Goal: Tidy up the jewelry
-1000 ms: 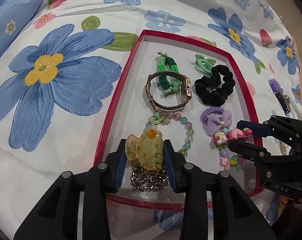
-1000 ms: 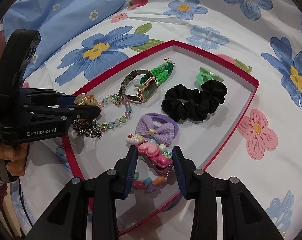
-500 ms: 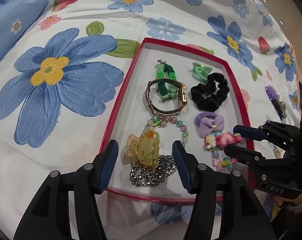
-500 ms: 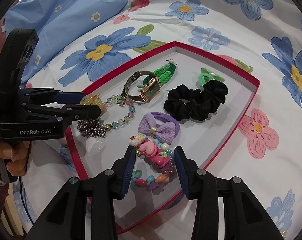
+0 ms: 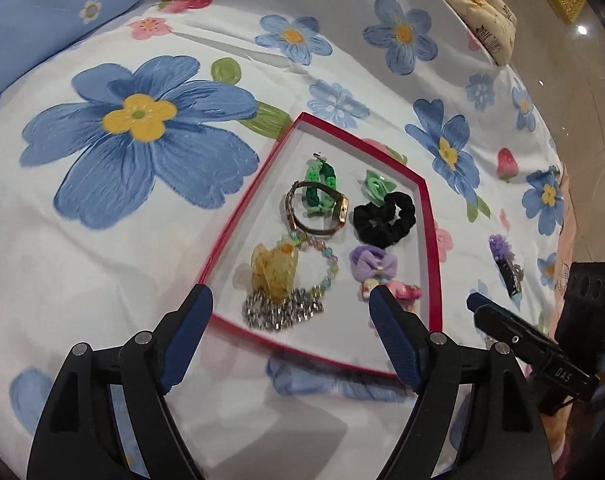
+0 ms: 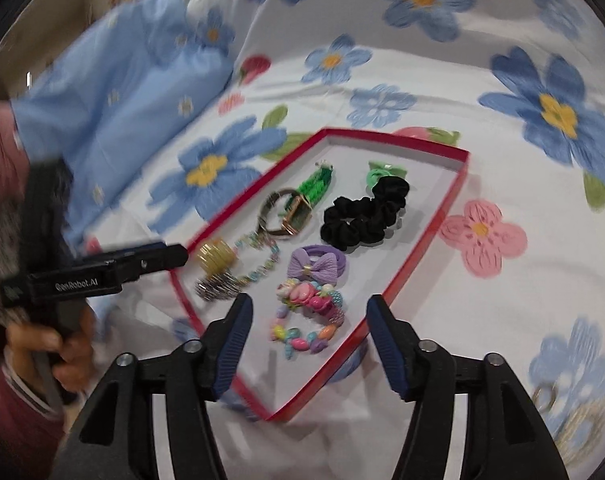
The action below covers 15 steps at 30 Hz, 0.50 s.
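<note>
A red-rimmed tray on the flowered bedsheet holds a yellow claw clip on a silver chain, a bead bracelet, a gold watch, a green braid, a black scrunchie and a purple bow tie. My left gripper hovers back from the claw clip, its jaws opening with nothing pressed between them. My right gripper is also opening, above the pink charm clip and pastel bead bracelet, clear of both.
A purple hair clip lies on the sheet right of the tray. Gold pieces sit at the lower right in the right wrist view. A blue pillow lies beyond the tray's left side. A hand holds the left gripper.
Both grippers widened and pulled back and up from the tray. The left one let go of the claw clip, which now rests on the chain. The right one left the pink charm clip.
</note>
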Each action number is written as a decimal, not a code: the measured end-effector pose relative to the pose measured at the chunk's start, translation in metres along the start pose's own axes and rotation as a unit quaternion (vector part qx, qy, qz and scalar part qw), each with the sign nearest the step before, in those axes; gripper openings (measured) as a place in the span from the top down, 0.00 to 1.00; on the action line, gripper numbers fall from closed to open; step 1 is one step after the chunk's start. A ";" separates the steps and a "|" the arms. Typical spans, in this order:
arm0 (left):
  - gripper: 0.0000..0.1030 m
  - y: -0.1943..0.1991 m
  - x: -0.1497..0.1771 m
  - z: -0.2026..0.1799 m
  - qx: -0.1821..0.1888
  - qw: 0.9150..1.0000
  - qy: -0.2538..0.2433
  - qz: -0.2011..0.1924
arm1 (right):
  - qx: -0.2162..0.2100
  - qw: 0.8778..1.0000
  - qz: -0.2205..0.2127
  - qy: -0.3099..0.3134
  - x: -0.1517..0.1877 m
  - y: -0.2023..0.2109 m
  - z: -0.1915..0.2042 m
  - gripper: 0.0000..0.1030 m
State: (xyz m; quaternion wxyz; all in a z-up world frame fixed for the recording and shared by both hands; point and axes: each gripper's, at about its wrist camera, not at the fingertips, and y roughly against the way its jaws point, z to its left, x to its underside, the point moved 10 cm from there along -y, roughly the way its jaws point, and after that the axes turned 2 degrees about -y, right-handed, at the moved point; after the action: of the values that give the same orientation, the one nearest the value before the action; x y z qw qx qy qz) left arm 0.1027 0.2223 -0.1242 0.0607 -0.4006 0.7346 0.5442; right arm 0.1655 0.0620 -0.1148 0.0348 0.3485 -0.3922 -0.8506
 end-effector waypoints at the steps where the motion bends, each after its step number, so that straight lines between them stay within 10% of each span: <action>1: 0.21 0.003 0.003 -0.001 -0.002 1.000 0.000 -0.002 | -0.004 1.000 -0.004 -0.006 0.001 0.002 0.000 0.37; 15: 0.15 0.040 0.060 -0.016 -0.037 0.999 -0.005 -0.019 | -0.042 0.995 -0.071 -0.065 0.031 0.038 0.008 0.27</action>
State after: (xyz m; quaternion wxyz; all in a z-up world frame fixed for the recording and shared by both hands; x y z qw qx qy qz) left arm 0.0417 0.1807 -0.1192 0.0600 -0.4140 0.7055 0.5721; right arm 0.1289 0.0304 -0.1026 -0.0363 0.3178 -0.3321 -0.8873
